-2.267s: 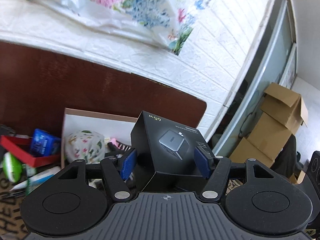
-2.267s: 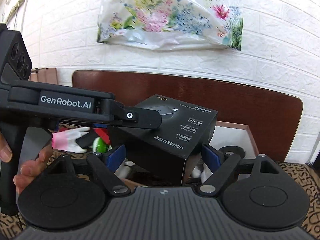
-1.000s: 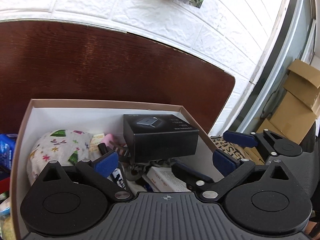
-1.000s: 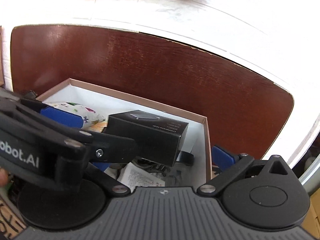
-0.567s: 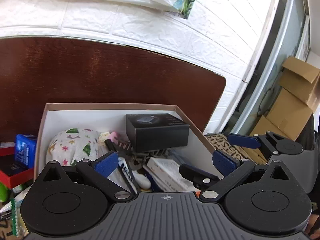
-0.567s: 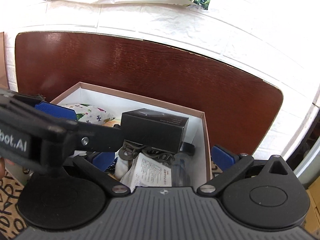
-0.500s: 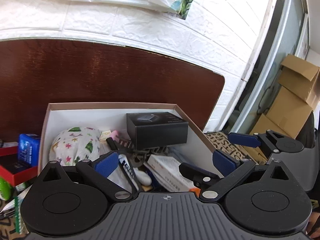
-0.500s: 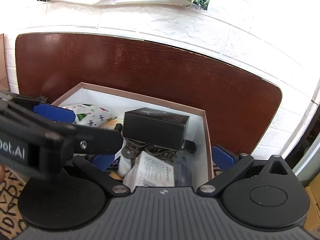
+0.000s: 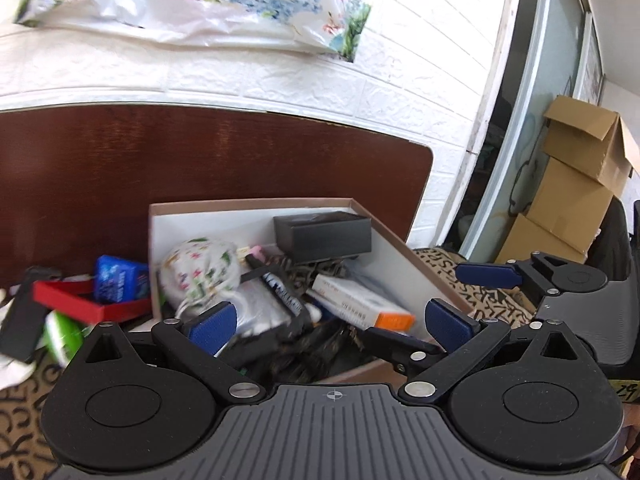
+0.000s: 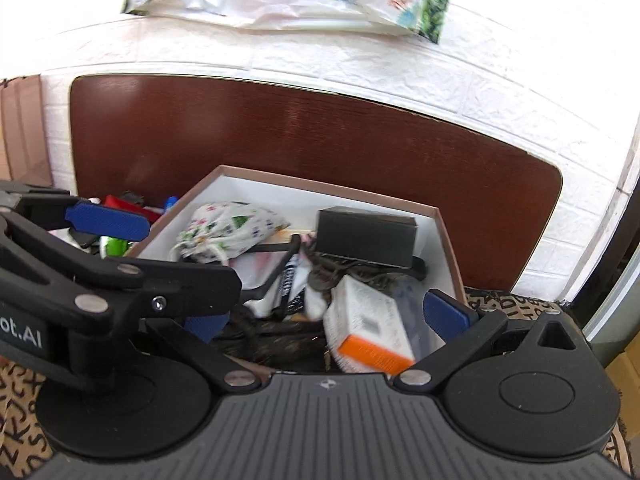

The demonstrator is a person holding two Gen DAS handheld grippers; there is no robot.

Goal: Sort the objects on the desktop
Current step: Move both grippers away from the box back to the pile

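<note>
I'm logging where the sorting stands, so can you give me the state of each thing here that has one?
black charger box: lying in the far right corner of the box, released
storage box: open, no lid, cluttered
floral pouch: inside the box, cinched shut
white-and-orange carton: lying flat in the box
red tray: outside the box, to its left
left gripper: open, empty
right gripper: open, empty

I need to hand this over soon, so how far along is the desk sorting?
Done: the black box sits in the white bin with a floral pouch and other items. In hand: nothing; left gripper and right gripper are open. Left: the red tray clutter beside the bin.
</note>
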